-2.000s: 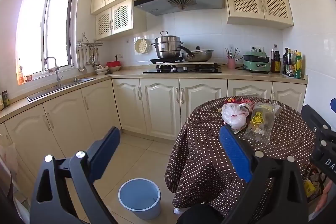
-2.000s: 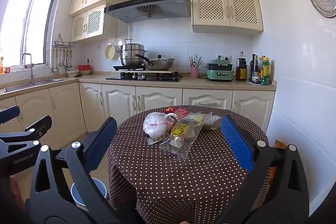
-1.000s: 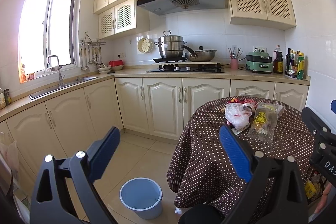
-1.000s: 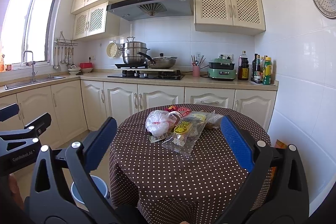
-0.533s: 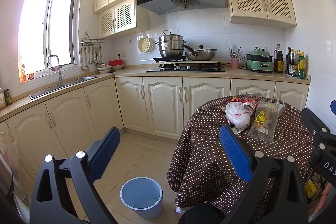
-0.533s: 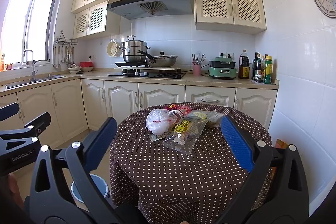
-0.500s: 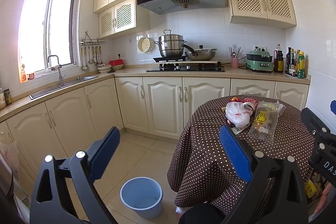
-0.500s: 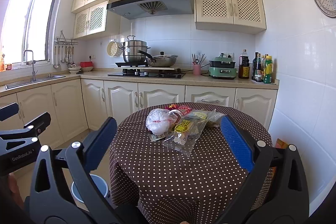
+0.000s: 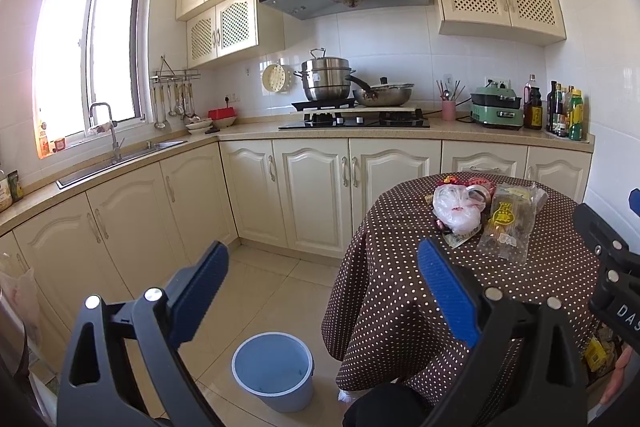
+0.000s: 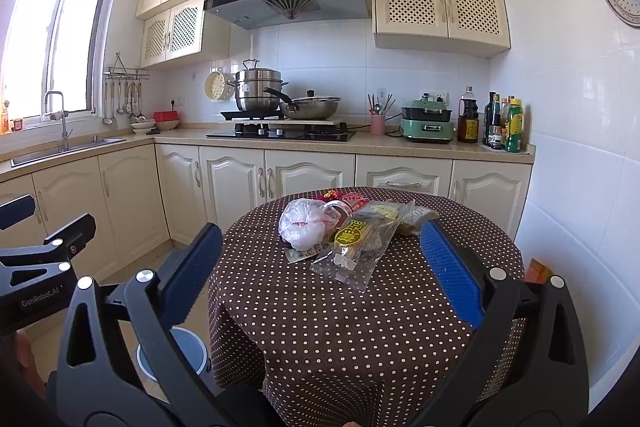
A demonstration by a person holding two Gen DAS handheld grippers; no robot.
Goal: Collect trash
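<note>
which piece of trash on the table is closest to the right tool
The clear wrapper with the yellow label: it lies at the front of the pile, nearer the right tool than the knotted white bag behind it.

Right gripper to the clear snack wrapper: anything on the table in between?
Nothing: in the right wrist view only bare dotted tablecloth lies between the open right gripper and the clear snack wrapper.
</note>
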